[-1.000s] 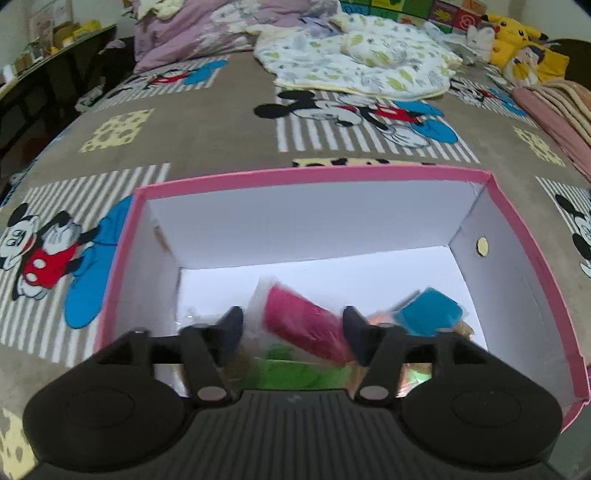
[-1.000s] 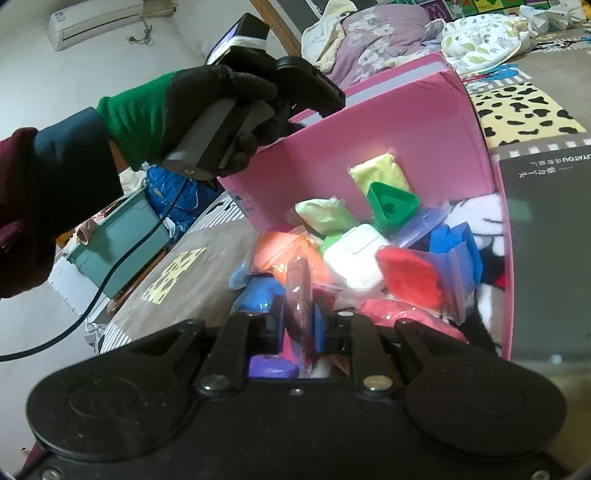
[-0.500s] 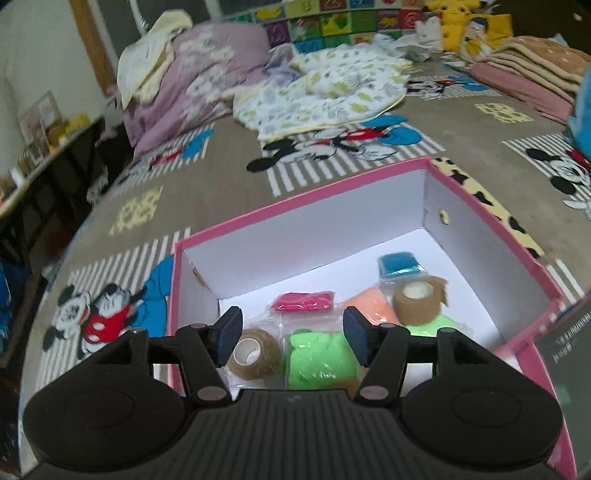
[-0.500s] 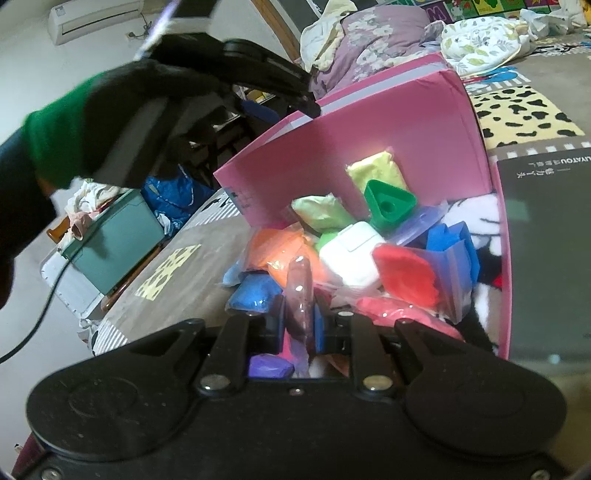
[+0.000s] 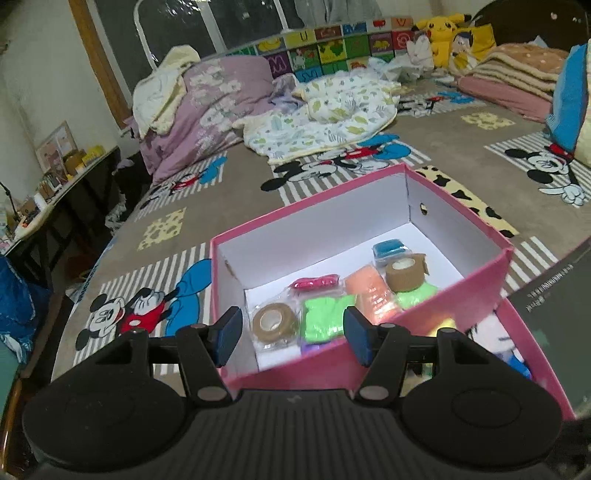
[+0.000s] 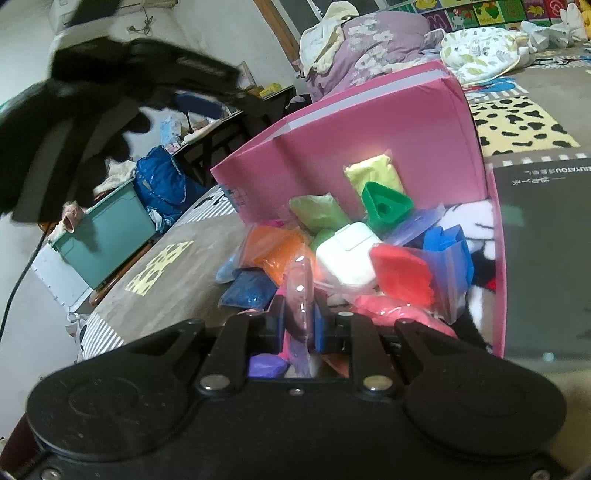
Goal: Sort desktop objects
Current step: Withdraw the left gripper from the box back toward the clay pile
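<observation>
The left wrist view looked from above and behind the pink box [image 5: 369, 373], angled down into its white interior, with the bed beyond. The right wrist view sat low and close to a pile of bagged things [image 6: 332, 258] against that box's pink outer wall [image 6: 369, 147]. Both views shared the box and the bedding behind.

A wide bed [image 5: 332, 192] in a Mickey Mouse sheet fills the room. Heaped quilts [image 5: 207, 96] lie far back beneath dark windows [image 5: 207, 26]; a cluttered desk [image 5: 55, 199] lines the left wall.
</observation>
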Tool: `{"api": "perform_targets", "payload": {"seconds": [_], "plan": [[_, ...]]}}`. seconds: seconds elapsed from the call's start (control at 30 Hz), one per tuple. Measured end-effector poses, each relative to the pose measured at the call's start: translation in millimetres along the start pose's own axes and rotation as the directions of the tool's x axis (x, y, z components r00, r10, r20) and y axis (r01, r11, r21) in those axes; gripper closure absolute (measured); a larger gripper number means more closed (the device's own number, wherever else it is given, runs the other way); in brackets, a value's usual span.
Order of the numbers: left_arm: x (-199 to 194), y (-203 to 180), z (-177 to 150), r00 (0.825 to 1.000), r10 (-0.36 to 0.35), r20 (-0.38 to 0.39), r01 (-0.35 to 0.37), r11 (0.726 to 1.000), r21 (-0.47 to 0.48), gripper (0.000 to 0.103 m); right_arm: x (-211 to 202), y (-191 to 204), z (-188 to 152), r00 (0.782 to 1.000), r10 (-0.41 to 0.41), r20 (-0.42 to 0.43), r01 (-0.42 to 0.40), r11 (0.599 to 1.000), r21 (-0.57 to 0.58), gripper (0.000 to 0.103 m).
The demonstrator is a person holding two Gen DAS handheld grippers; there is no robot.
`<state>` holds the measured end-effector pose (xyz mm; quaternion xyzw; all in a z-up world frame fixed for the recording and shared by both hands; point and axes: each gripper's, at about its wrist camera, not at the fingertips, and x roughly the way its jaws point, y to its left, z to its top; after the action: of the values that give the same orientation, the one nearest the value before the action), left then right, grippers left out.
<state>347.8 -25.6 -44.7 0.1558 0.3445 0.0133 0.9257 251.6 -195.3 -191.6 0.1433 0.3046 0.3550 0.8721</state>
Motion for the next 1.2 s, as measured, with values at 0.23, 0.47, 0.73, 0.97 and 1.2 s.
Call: {"api": "perform_targets", "payload": {"seconds": [0.23,0.47,0.73,0.97,1.2], "plan": [[-30,-4,-49,0.998,-0.056,0.024,0.058,0.993,-0.103,0.044,-9,2,-8,1.000,0.007,0.014,-0.007,1.000,0.007,0.088],[-31,-10,-95,0.994,-0.095,0.050,0.104,0.971,-0.214,0.044,-38,10,-20,0.999,-0.022,0.033,0.023,1.000,-0.007,0.088],[-8,-4,-132,0.983,-0.180,0.040,0.184,0.940,-0.286,0.044,-64,7,-24,0.995,-0.087,0.044,0.085,0.996,0.036,0.088],[-1,1,-143,0.972,-0.229,0.047,0.232,0.924,-0.305,0.044,-70,27,-16,0.995,-0.083,0.047,0.082,0.996,0.026,0.088],[4,7,-145,0.969,-0.242,0.055,0.247,0.915,-0.320,0.044,-75,37,0,0.996,-0.071,0.062,0.069,0.997,0.043,0.088]]}}
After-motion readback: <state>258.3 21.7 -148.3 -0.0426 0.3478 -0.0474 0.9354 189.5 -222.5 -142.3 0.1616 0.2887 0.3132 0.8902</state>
